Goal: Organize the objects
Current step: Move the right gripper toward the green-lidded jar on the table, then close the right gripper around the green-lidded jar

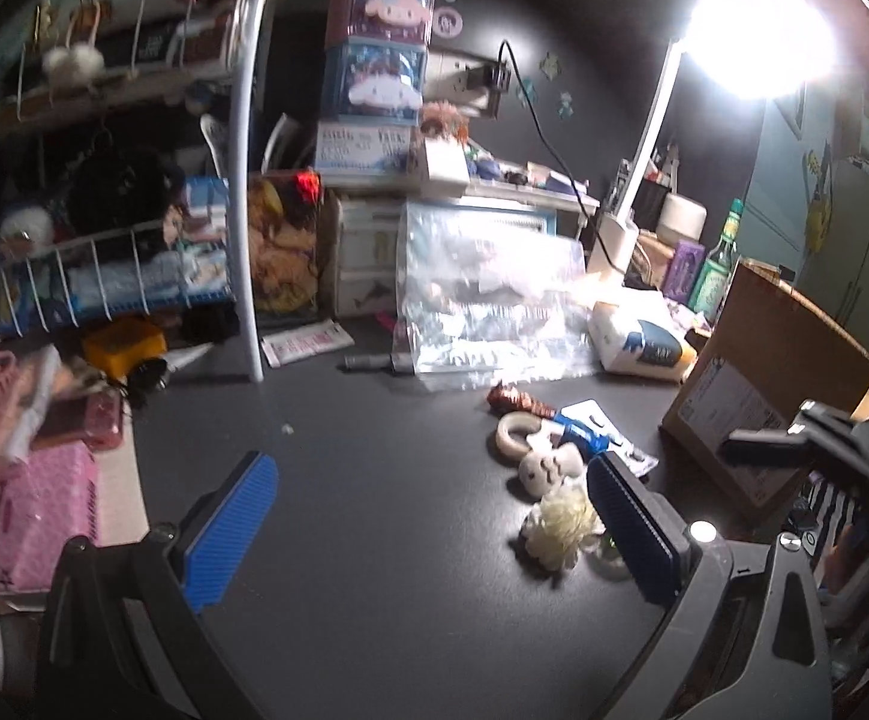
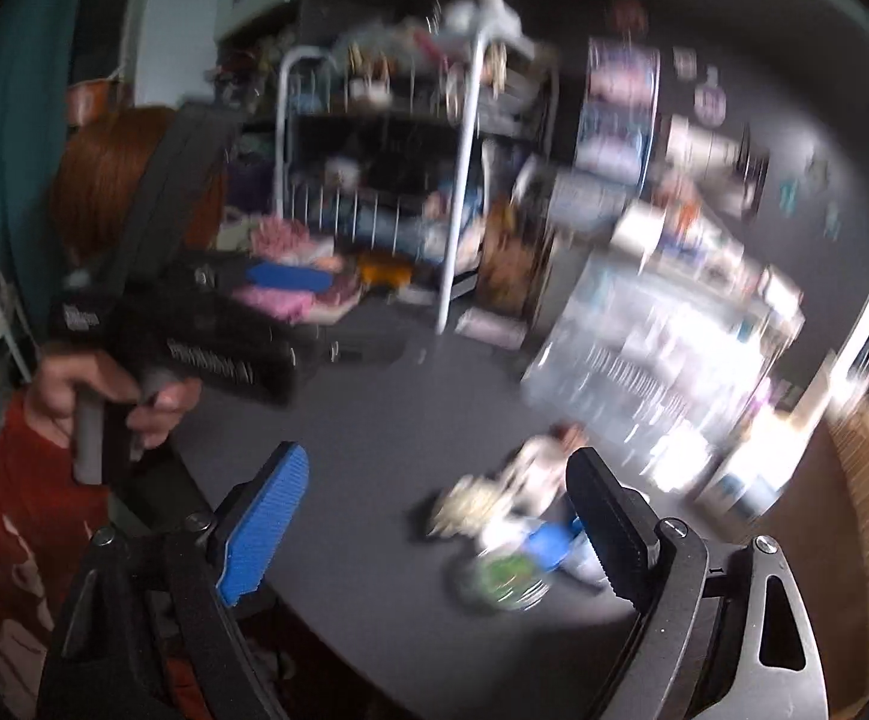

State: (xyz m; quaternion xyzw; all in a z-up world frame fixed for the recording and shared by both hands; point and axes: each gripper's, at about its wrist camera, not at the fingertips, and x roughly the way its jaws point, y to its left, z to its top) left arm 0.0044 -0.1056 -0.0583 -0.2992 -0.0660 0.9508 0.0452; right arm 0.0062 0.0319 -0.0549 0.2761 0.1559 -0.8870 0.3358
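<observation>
A small pile of trinkets lies on the dark desk (image 1: 374, 510): a white plush bunny charm (image 1: 545, 468), a cream pompom (image 1: 557, 525), a white ring (image 1: 515, 432), a brown charm (image 1: 515, 399) and a blue card (image 1: 584, 429). My left gripper (image 1: 428, 498) is open and empty, just left of the pile. My right gripper (image 2: 434, 507) is open and empty above the desk; its view is blurred, with the same pile (image 2: 494, 516) between its fingers. The left gripper body (image 2: 224, 348) shows in the right wrist view, held by a hand.
A clear plastic bag (image 1: 488, 294) stands behind the pile. An open cardboard box (image 1: 770, 384) is at the right, with a tissue pack (image 1: 638, 342) beside it. A white wire rack (image 1: 104, 276) full of things fills the left. A bright lamp (image 1: 758, 36) shines at upper right.
</observation>
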